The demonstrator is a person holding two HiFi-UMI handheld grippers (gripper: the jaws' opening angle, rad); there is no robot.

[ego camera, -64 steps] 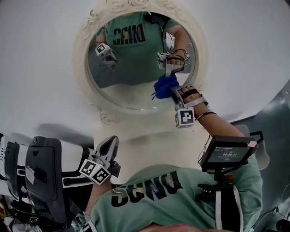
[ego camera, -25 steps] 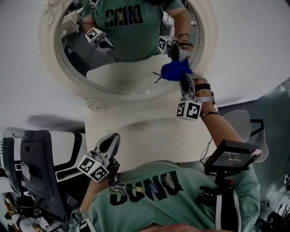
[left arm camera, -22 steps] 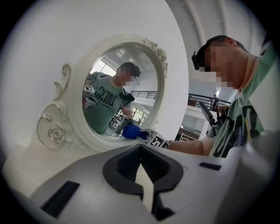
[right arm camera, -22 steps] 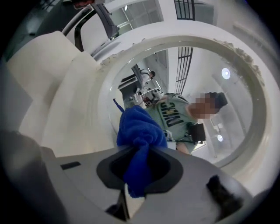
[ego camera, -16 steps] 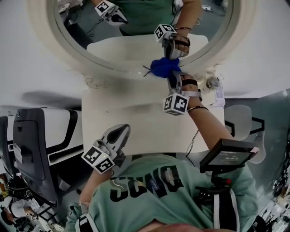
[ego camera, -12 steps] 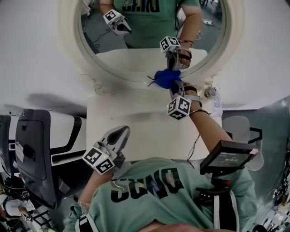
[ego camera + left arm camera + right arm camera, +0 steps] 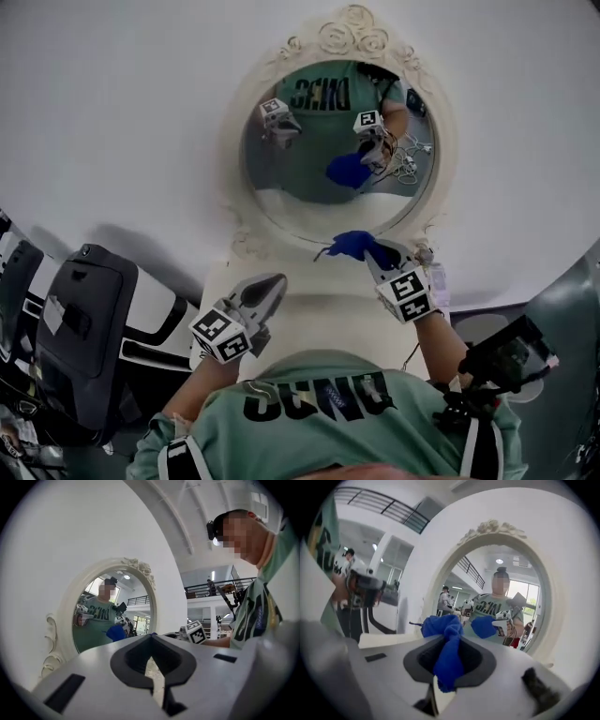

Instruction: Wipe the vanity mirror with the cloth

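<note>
— Well, where is the cloth held, and how are the fingers set?

— The blue cloth [image 7: 349, 245] is pinched in the closed fingers of the right gripper [image 7: 373, 255] and bunched ahead of them, just in front of the lower rim of the vanity mirror [image 7: 291, 183], at about 5 o'clock. It is judged to be off the glass, since its reflection is seen well apart from it. The left gripper [image 7: 270, 285] is held low at about 7 o'clock over the worktop [image 7: 314, 314], its fingers brought almost together with nothing between them.

— How should the wipe be done well?

— The bunched end, not the hard fingertips, should be pressed to the glass, so that nothing is scratched. Light, even pressure is advised, as the mirror could be tipped back. Overlapping passes from 12 o'clock down to 6 o'clock would be preferred, with the rim's edge followed last. The grip should be kept firm so the cloth is not dragged out
</note>
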